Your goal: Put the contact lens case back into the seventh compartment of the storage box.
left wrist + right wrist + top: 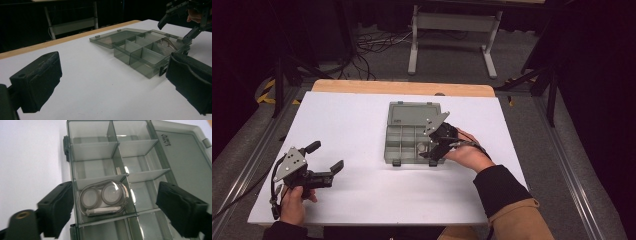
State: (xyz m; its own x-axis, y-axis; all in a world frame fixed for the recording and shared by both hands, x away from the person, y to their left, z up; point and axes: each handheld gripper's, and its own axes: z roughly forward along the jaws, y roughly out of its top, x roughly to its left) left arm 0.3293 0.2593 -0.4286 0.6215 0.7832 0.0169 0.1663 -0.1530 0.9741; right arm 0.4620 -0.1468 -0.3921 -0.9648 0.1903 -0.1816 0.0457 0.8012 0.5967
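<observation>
Smoky-grey plastic organiser box (404, 142) is lying open on the worktop (352, 130), a small oval lens case (103, 198) sitting in one compartment. Right tongs (113, 208) are hovering wide over it; left tongs (323, 156) are idling wide, well apart. Grasp probably pending.

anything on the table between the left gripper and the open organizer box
Nothing: in the high view the stretch of white table between the left gripper and the organizer box is bare. The left gripper view shows the same.
</observation>
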